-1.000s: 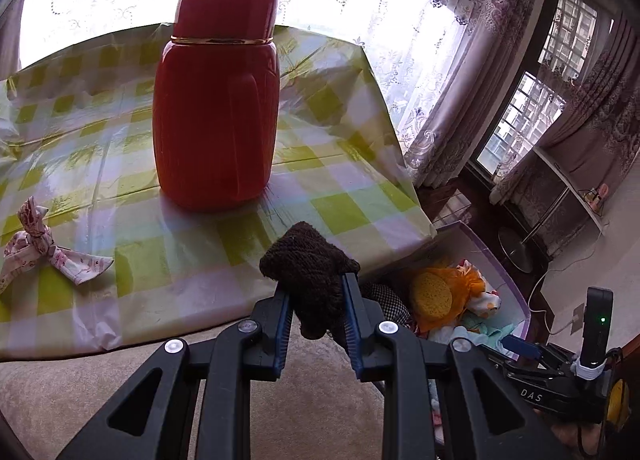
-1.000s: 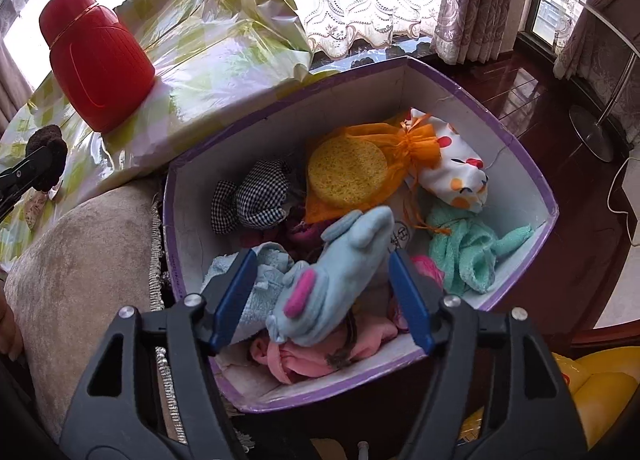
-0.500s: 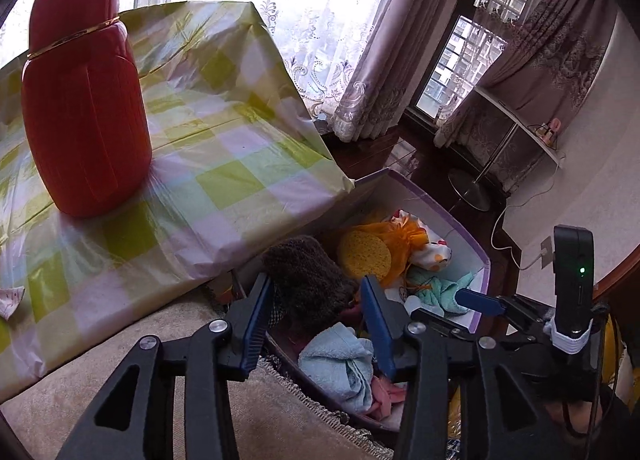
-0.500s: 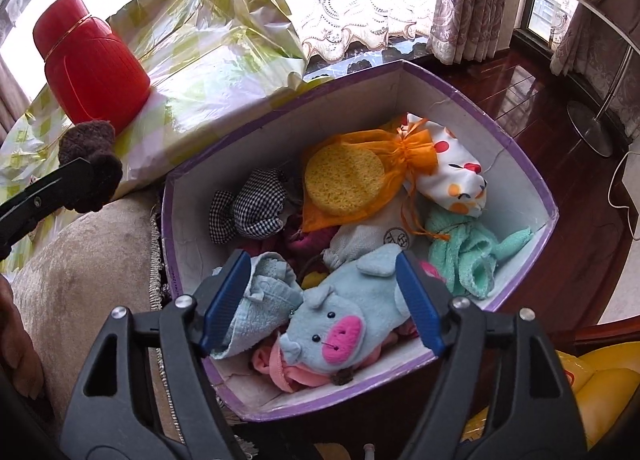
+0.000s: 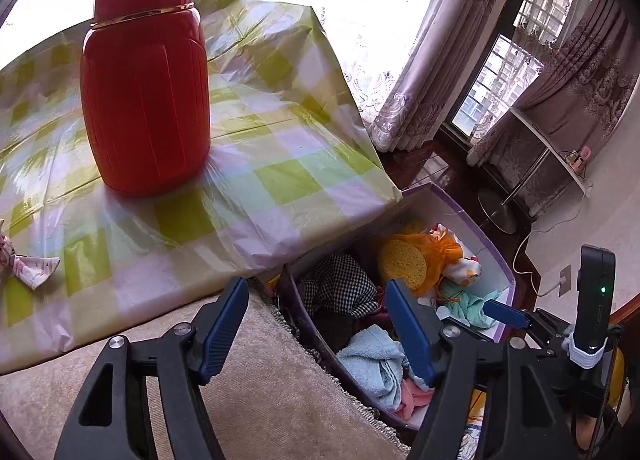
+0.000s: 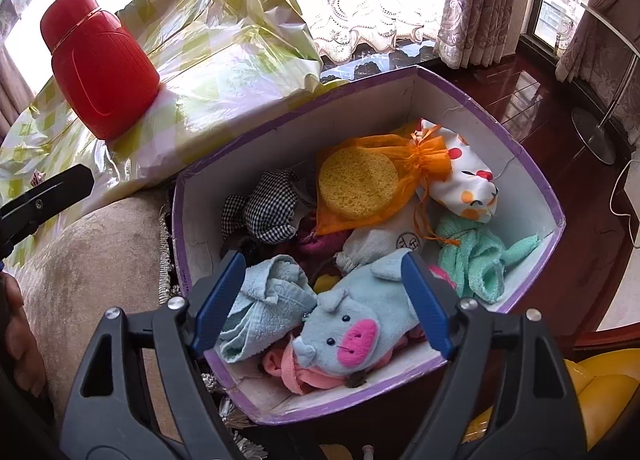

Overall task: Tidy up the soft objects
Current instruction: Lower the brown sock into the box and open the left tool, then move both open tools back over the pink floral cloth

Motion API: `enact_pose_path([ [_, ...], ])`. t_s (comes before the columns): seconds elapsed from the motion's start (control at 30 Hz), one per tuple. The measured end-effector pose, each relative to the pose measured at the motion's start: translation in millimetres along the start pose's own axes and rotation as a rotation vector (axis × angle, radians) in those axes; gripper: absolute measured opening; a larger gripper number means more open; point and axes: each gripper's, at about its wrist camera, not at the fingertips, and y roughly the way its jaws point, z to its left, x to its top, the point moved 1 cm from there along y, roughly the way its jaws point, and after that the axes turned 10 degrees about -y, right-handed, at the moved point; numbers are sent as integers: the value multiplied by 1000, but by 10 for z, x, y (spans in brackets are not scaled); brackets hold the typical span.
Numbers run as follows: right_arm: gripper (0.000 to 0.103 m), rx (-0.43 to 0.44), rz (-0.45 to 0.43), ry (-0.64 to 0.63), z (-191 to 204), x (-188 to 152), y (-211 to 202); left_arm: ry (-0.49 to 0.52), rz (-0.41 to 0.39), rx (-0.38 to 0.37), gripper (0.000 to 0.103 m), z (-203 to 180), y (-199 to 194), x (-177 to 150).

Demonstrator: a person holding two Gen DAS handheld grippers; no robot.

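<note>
Where the left wrist view looks down, the left gripper (image 5: 316, 324) stands wide and empty above the sofa arm (image 5: 256, 392), beside the purple box (image 5: 500, 260); a red flask (image 5: 146, 99) stands on the checked cloth (image 5: 280, 163). From the right wrist view, the right gripper (image 6: 322, 300) gapes wide (nothing held) over the blue pig toy (image 6: 352, 324), which lies in the box beside a blue towel (image 6: 264, 304).

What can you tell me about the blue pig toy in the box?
The pig toy is pale blue plush with a pink snout, two small black eyes and floppy ears. It lies on its side at the near end of the purple-rimmed box, on top of pink cloth, beside a light blue towel. The right gripper hovers over it with jaws open, not touching it.
</note>
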Motion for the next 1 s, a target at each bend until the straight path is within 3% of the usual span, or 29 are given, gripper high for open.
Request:
enact_pose_path([
  [0.27,90,-79,-40,-101,283,126,-101,26,-131,235,83,261,-292,29],
  [0.4,90,-101,-73,-158,494,195,-162,37,-169,268,84,419,-451,4],
  [0.6,91,-141,-143,-231,831,299,-275,-36,-204,228,84,757,-703,-80],
  [0.83,94,-159,-215,-341,1340,385,-370,10,-275,403,84,1022,-993,-219],
  [0.9,94,-122,-227,-361,1478,405,-385,-16,-283,384,84,1142,-1078,-254],
  [1.0,94,-63,-228,-388,1699,421,-378,-119,-300,274,84,1395,-1226,-311],
])
